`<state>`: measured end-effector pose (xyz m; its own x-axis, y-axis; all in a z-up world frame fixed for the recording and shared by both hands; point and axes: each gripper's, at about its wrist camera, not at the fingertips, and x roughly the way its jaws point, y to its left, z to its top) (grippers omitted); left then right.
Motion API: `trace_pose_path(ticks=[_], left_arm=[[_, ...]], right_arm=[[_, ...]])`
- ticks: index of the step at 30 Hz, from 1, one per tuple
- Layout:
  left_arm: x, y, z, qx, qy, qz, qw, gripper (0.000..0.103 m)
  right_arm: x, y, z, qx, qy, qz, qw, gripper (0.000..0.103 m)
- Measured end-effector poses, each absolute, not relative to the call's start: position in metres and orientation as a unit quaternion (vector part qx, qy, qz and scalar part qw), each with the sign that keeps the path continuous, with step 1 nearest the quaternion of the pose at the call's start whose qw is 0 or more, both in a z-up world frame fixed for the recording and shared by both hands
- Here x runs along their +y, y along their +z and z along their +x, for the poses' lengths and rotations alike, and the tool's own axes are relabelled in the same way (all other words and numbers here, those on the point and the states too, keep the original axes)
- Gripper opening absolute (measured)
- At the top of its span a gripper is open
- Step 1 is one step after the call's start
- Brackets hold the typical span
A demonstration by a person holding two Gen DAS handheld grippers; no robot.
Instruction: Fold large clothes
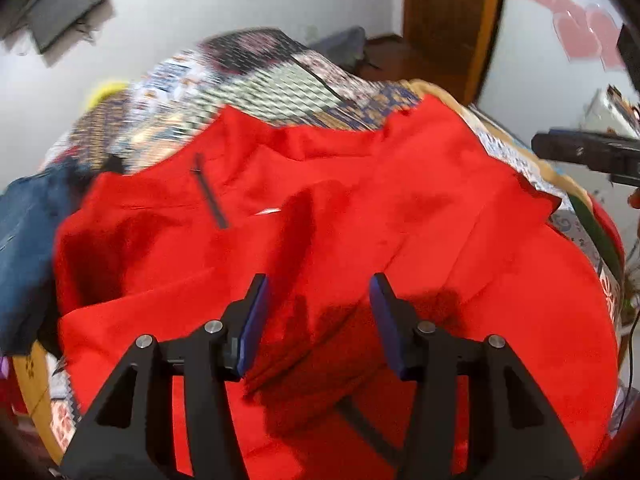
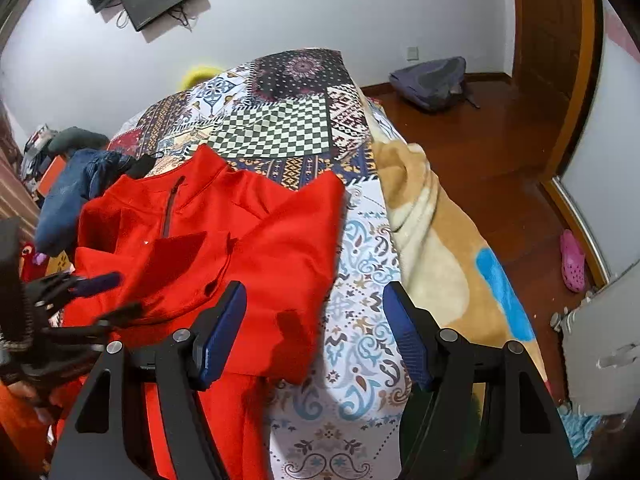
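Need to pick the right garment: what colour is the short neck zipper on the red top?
Dark grey, on the red pullover's neck zipper; clearest in the right wrist view.

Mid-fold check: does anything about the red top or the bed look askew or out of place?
The red top lies rumpled and skewed, one sleeve flopped across its chest rather than folded square. A blue garment sits bunched against its shoulder. No visible damage or spills.

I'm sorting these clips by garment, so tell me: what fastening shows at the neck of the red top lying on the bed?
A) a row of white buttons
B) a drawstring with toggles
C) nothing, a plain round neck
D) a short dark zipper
D: a short dark zipper runs down from the collar of the red top, and it shows again in the left wrist view.
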<state>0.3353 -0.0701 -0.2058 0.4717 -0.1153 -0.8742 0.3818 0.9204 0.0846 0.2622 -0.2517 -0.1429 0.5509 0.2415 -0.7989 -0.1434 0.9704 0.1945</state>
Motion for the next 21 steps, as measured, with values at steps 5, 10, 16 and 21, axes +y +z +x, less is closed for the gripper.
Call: trace_pose_path(ticks=[5, 10, 16, 21], left_arm=[[-0.093, -0.237, 0.351, 0.547, -0.172, 0.137, 0.808, 0.051], [-0.095, -0.249, 0.363, 0.548, -0.161, 0.121, 0.812, 0.051], [-0.099, -0.255, 0.366, 0.533, -0.185, 0.102, 0.819, 0.011], [-0.083, -0.239, 0.364, 0.52, -0.173, 0.072, 0.834, 0.005]], right_arm=[[-0.24, -0.154, 0.264, 0.47, 0.111, 0.025, 0.875, 0.067], [-0.23, -0.173, 0.265, 0.489, 0.101, -0.011, 0.866, 0.067], [-0.225, -0.181, 0.26, 0.465, 0.12, -0.014, 0.877, 0.067], [-0.225, -0.175, 0.258, 0.466, 0.122, -0.011, 0.876, 0.067]])
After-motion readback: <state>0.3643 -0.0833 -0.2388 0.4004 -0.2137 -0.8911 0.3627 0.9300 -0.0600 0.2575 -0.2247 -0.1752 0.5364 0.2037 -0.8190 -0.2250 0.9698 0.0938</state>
